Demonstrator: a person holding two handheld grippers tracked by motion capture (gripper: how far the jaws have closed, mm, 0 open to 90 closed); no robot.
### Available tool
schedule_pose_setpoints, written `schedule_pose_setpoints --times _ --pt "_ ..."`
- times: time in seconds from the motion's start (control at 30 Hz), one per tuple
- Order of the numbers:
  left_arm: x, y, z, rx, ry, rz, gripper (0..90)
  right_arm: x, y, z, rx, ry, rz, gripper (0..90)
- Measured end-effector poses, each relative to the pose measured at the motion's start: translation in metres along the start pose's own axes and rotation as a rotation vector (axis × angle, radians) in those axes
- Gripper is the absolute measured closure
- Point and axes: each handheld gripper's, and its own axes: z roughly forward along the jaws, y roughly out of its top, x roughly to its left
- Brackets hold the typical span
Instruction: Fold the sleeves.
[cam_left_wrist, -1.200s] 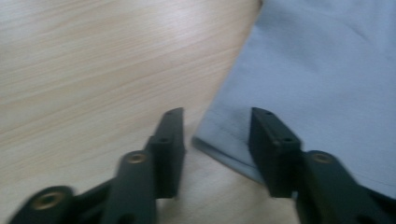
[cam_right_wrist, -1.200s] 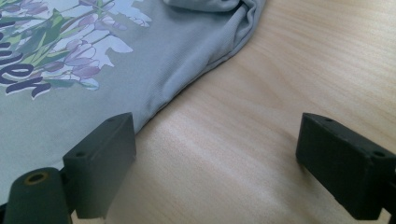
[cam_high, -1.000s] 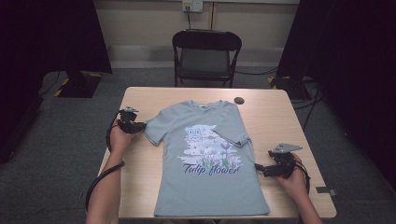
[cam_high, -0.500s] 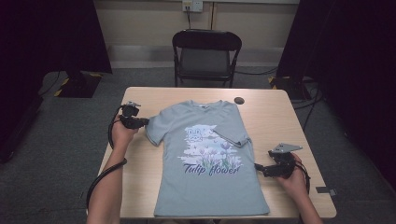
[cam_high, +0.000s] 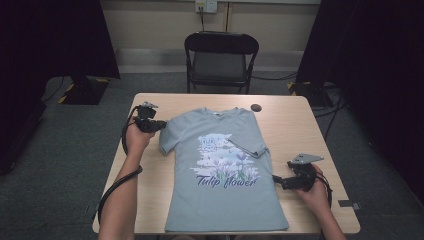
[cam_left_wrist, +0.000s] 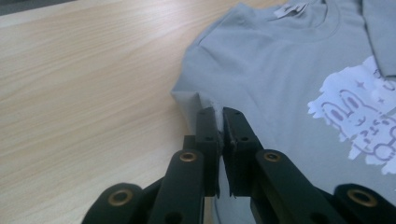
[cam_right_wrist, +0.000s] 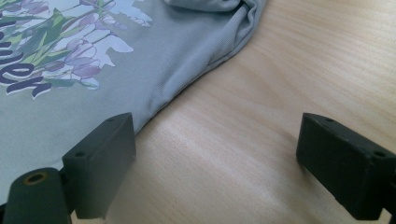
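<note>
Grey T-shirt (cam_high: 225, 175) lies face-up, flat on the wooden table (cam_high: 295, 120), collar toward the far edge; one sleeve is already folded in over the print, so this reads as a fold in progress. L gripper (cam_left_wrist: 219, 116) is clamped on the other sleeve's hem (cam_left_wrist: 205, 103), fabric pinched between the pads, prob. to carry it inward likewise. R gripper (cam_right_wrist: 215, 154) rests w/ jaws wide apart, nothing between them, just beside the shirt's side edge (cam_right_wrist: 187, 88).
</note>
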Motion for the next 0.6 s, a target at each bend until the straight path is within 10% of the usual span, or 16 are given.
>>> schedule_pose_setpoints --times 0.6 --pt "-0.039 0.031 -0.002 -0.008 -0.008 0.042 85.8 0.0 0.0 0.0 0.0 0.001 -0.002 11.3"
